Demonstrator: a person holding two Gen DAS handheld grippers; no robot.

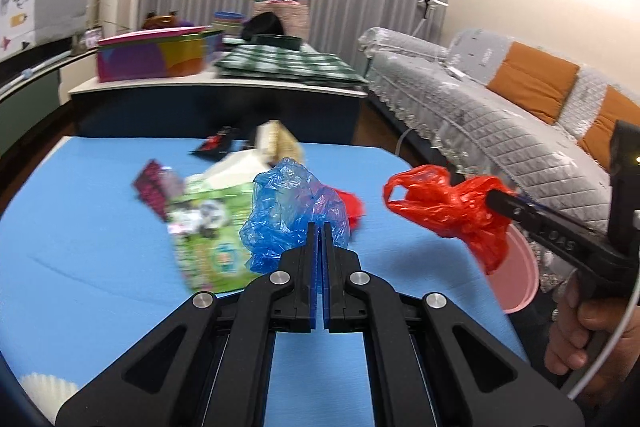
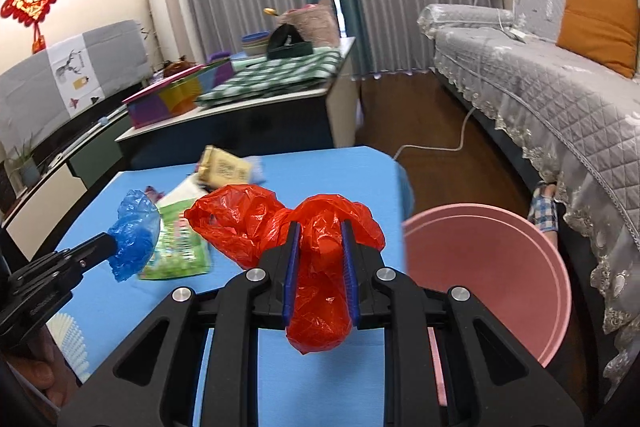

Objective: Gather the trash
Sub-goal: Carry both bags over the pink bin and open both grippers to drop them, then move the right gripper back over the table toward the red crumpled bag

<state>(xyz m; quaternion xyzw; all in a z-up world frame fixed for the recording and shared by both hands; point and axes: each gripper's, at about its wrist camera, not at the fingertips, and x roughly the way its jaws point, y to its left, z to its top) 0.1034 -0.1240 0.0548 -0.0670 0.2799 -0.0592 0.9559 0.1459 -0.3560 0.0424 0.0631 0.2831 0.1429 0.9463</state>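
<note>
Right wrist view: right claw (image 2: 320, 259) pinches the red bag (image 2: 320, 291) above the table (image 2: 340, 171), beside the pink bin (image 2: 500, 267). Left claw (image 1: 319, 251), clamped tight, holds the blue bag (image 1: 288, 211). Either slack bag might snag the bin's rim, or slip free.

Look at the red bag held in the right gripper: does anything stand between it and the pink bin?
Nothing visible does. The red bag is clamped in the right gripper above the blue table, and the pink bin stands open just past the table's right edge.
</note>
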